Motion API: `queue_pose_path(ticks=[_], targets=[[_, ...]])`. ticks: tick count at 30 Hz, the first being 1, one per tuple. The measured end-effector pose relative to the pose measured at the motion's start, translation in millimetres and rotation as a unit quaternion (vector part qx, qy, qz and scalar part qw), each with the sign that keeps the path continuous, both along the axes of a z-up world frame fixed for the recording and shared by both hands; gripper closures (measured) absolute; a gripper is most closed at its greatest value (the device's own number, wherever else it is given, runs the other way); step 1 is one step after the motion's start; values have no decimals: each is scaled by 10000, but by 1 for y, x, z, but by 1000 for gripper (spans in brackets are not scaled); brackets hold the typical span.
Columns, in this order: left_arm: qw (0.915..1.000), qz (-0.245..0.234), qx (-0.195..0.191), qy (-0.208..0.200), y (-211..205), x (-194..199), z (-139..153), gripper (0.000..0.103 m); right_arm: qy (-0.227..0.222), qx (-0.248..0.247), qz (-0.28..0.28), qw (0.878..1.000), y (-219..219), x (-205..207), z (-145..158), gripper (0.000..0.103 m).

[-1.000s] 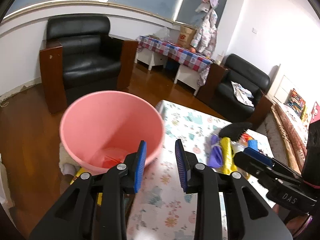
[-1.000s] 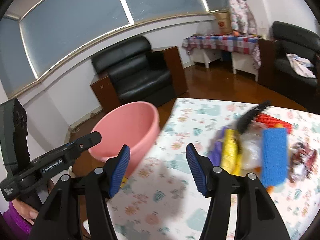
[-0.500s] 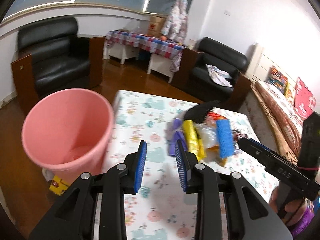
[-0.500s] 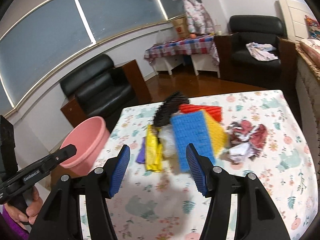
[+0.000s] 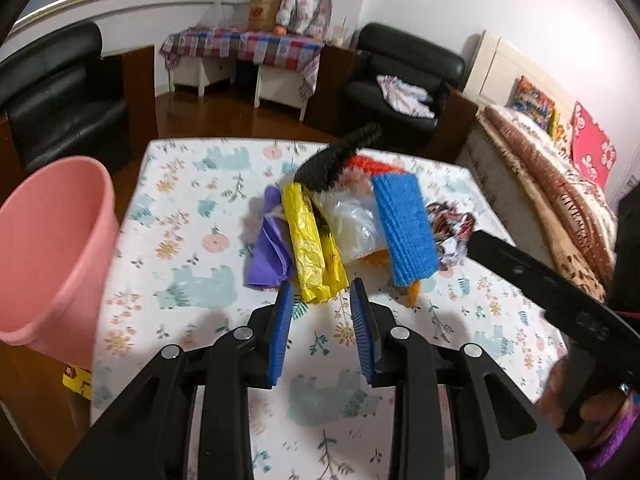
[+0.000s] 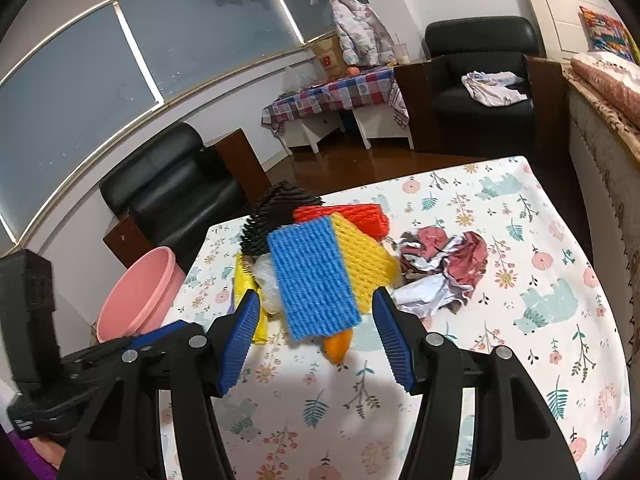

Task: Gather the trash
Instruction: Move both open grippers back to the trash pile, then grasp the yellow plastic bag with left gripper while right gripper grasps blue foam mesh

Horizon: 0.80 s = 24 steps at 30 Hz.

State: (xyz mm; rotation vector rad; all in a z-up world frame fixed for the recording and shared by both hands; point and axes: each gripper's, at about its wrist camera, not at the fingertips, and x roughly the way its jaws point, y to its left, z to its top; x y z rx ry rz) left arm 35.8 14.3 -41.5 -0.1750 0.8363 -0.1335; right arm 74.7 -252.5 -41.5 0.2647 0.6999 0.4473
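A heap of trash lies mid-table: a purple bag (image 5: 267, 254), a yellow bag (image 5: 310, 252), clear plastic (image 5: 352, 226), a blue foam net (image 5: 404, 232) (image 6: 314, 276), yellow net (image 6: 366, 264), red net (image 6: 352, 214), black net (image 5: 338, 156) (image 6: 276, 216) and crumpled paper (image 5: 450, 232) (image 6: 440, 268). My left gripper (image 5: 322, 300) is open and empty, just short of the yellow bag's near end. My right gripper (image 6: 316, 310) is open and empty, its tips flanking the blue net's near edge. A pink bucket (image 5: 44, 248) (image 6: 140, 288) stands off the table's left side.
The table wears a floral cloth (image 5: 192, 208) (image 6: 520, 320). Black armchairs (image 5: 60, 96) (image 6: 480, 60) stand behind, with a checked-cloth side table (image 5: 244, 46) and a sofa (image 5: 560, 168) at right. A yellow object (image 5: 76, 376) lies below the bucket.
Both grippers swung right from the pink bucket toward the trash heap and dropped closer to it. The bucket slid to the left edge of both views. Jaw gaps look unchanged.
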Motion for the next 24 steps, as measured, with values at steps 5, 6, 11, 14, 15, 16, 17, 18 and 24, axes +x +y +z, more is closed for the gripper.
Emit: queue_pose_path(ticks=[5,6,11,14,15,16,17,18,24], targets=[[9995,164,43,258,-5,18,-16,73,84,83,-46,9999,-9,6,-7,45],[9994,184,49,302,-5,20,-19,73,95,96,-50,9999,-10,6,-8,45],[9986,251,-41,460,-4,28,-29,74,168,144,-44,9997,-14,11,-15,45],[9980,296,-92,547,-3,32,-34,74,233,157,-28,9996,-15,14,-19,45],[9979,312,-101,551,-2,32,-35,75,253,156,-16,9996,-14,15,-20,45],[9980,314,-105,539,-2,32,-36,78,266,155,-5,9995,-13,16,-21,45],[9982,307,-99,514,-1,31,-35,89,282,151,7,9995,-12,17,-21,45],[9982,296,-89,507,-1,31,-35,91,292,149,16,9995,-11,18,-22,45],[9995,152,25,267,-5,19,-24,96,369,145,81,9992,-3,25,-26,45]])
